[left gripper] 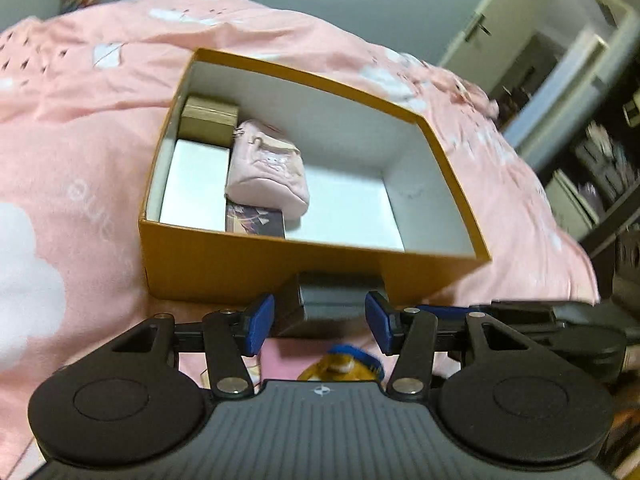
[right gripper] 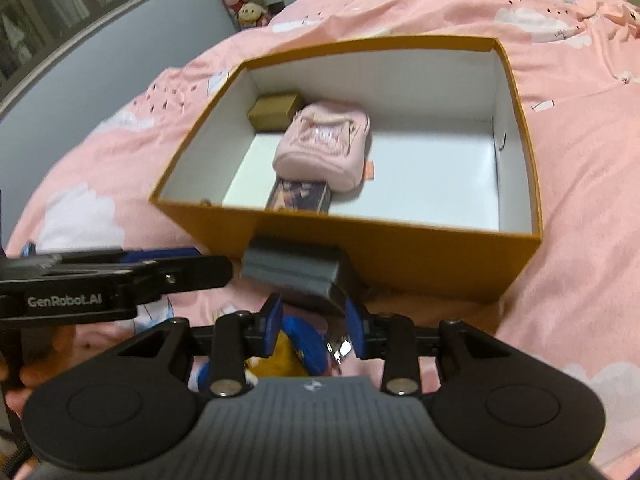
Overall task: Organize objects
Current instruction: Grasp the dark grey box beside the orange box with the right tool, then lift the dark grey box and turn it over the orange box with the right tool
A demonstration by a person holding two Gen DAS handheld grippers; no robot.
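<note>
Bed [left gripper: 80,128], pink cover with white cloud print. Faint white lettering on the cover, too blurred to read.

Orange box [left gripper: 224,260] sits open on the bed, white inside. In it, along one end:
- small brown box [left gripper: 208,120] in the far corner
- flat white box [left gripper: 196,184] in front of the brown one
- pink pouch [left gripper: 268,172] beside both, lying across a dark printed box [left gripper: 256,220]; the print cannot be made out

Grey box [right gripper: 292,268] is outside, against the orange box's near wall, above the cover.

Right tool [right gripper: 314,322]: blue pads clamped on the near lower edge of the grey box.

Left tool [left gripper: 320,322]: pads apart, standing either side of the grey box, a gap showing at the left pad.

White lettering "GenRobot.AI" reads clearly on the left tool's side in the right wrist view.

Yellow and blue plush toy [right gripper: 288,356] lies on the cover under both tools.
</note>
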